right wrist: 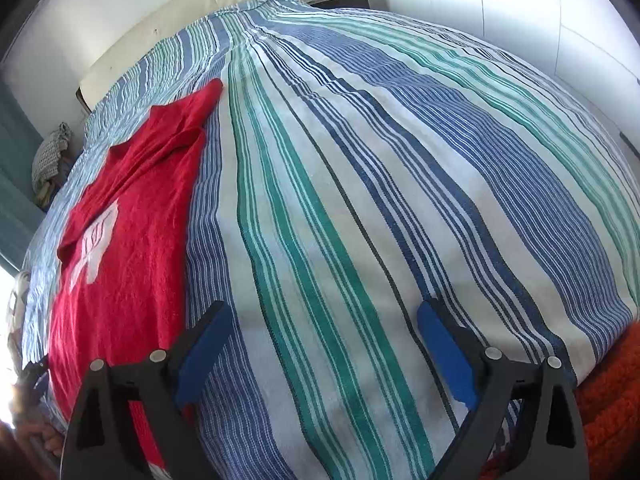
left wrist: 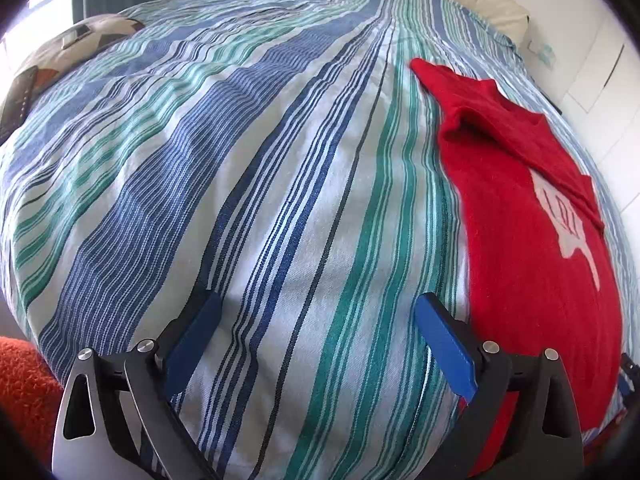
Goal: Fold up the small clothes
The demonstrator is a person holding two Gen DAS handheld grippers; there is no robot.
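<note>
a red shirt [left wrist: 520, 240] lies spread flat on the bed [left wrist: 260, 160], which is covered by a bedspread striped in blue, green and white. the shirt has a pale printed design [left wrist: 568, 220] on it, and one sleeve [left wrist: 436, 74] stretches away toward the far end of the bed.

the left gripper [left wrist: 316, 308] hovers over bare bedspread with its blue-padded fingers [left wrist: 196, 332] spread wide and nothing between them; the shirt lies just beside its right finger. in the right wrist view the same shirt [right wrist: 132, 240] sits on the left part of the bed [right wrist: 360, 200], and the right gripper [right wrist: 324, 320] is likewise released, its fingers [right wrist: 444, 352] wide apart over the stripes, with the shirt's edge near its left finger.

a patterned pillow [left wrist: 68, 52] rests at the bed's far left corner, and orange shaggy fabric [right wrist: 612, 408] shows below the bed's near edge.
</note>
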